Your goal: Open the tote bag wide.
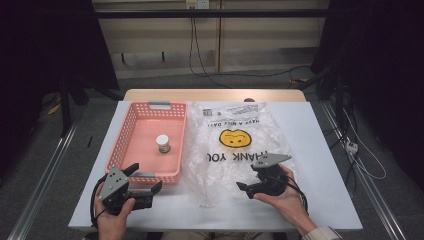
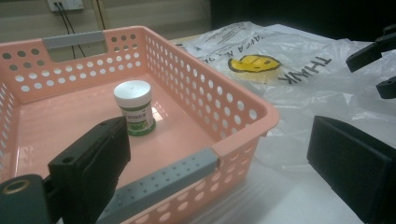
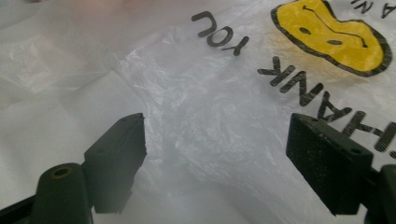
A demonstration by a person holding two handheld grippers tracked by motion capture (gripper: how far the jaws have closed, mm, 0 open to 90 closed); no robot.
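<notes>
While jaws gape, right hand-held gripper [image 1: 256, 181] over bag [image 1: 225, 120].

A white-lidded jar [image 2: 134, 108] stands upright inside the pink basket [image 2: 224, 100]; the left gripper [image 2: 219, 158] has its jaws wide apart.

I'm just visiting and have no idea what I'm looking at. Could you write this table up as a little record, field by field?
Table: white top
Basket: pink, perforated, on the table's left part
In basket: one small white-lidded jar, upright, green label
Bag: clear plastic bag, flat beside the basket, yellow smiley and "THANK YOU" print
Left claw: open, held by a hand at the basket's near edge, holding nothing
Right claw: open, over the bag's near part, holding nothing
</notes>
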